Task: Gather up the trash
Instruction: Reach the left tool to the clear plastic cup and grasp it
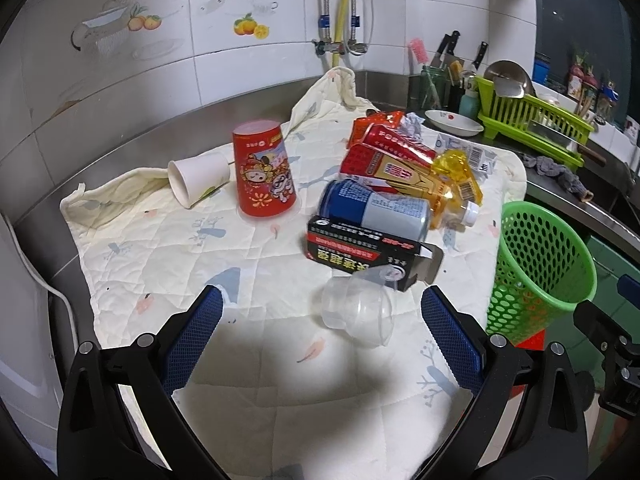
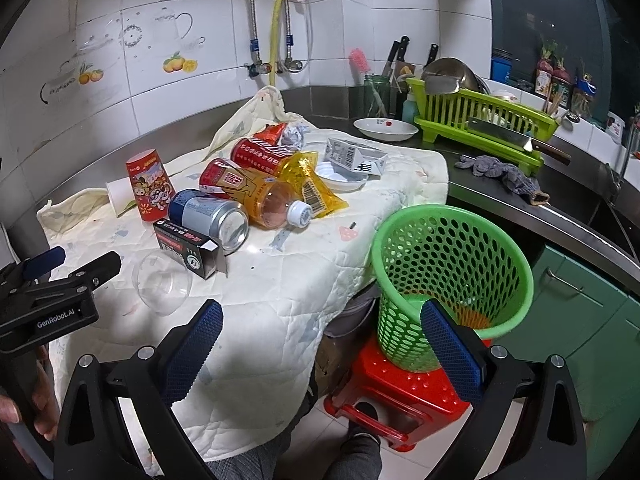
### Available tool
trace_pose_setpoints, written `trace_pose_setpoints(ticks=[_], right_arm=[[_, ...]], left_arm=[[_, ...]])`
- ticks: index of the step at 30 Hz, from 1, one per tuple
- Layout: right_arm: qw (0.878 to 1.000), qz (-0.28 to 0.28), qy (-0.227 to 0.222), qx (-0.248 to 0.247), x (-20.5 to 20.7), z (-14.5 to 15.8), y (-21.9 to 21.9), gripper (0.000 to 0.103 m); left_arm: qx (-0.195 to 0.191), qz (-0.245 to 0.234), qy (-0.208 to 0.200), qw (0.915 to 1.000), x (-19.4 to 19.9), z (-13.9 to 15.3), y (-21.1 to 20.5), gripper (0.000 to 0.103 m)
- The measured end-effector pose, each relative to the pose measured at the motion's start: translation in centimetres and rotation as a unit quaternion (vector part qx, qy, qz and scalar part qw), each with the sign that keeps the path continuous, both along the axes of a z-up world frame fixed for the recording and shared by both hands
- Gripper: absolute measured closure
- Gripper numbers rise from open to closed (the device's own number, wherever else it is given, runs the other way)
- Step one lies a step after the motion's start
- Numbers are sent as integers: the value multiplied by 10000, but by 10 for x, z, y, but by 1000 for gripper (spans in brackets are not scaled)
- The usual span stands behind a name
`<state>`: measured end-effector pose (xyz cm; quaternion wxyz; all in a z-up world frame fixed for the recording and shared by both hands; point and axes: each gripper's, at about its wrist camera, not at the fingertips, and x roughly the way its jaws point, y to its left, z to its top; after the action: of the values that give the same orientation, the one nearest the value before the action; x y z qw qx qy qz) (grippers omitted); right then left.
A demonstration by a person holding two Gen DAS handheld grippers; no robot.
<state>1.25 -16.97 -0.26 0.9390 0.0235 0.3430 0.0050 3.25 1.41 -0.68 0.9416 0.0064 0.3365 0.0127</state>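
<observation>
Tiled kitchen counter, cream quilted cloth carrying piled trash.
Green perforated plastic basket on red plastic stool, beside counter edge. Left gripper spread wide, empty, near clear plastic cup lying sideways. Right gripper likewise spread, empty.

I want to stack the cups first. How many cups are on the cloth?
3: a red cup upside down, a white paper cup on its side beside it, a clear plastic cup lying by the black box. The pile may hide more.
</observation>
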Motion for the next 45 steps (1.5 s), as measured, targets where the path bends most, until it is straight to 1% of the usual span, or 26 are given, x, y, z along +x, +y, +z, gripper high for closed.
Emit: trace_pose_setpoints(ticks=[6,9,11,13,16,19,22,26,28,32,34,36,38,41,45], right_arm=[[9997,215,37,-58,13,-1,10,7],[9991,411,90,-38,22,-2,15,9],[9983,572,147,-13,28,-4,20,16],[9973,710,200,53,33,-5,23,17],[9947,979,298,132,45,-8,30,21],[9928,1135,364,137,53,-11,35,22],[9918,1212,395,110,60,-12,37,22],[9907,1284,449,61,65,-14,37,22],[9902,1306,486,61,68,-16,35,22],[9900,1309,527,58,72,-20,32,22],[9895,1331,552,100,73,-22,30,22],[9892,1353,552,111,74,-23,30,22],[9889,1366,567,142,76,-25,30,22],[9885,1384,585,169,79,-27,31,22],[9881,1397,623,148,82,-30,30,22]], left_arm=[[-85,180,61,9998,10,1,16,5],[-99,265,61,9996,15,2,26,5],[-122,364,62,9992,18,3,35,5],[-192,419,74,9989,20,4,44,5],[-291,414,90,9987,20,4,54,5],[-298,243,91,9992,19,3,59,5],[-310,-83,149,9994,18,1,56,5],[-336,-578,275,9974,16,-6,42,5],[-449,-735,395,9955,17,-13,38,5],[-901,-1038,614,9886,23,-25,34,6],[-943,-1097,612,9876,25,-27,32,7],[-1040,-1140,630,9860,29,-29,31,11],[-1251,-1229,731,9818,36,-33,31,14],[-1247,-1315,823,9800,44,-39,26,17],[-1253,-1494,958,9761,54,-47,17,24]])
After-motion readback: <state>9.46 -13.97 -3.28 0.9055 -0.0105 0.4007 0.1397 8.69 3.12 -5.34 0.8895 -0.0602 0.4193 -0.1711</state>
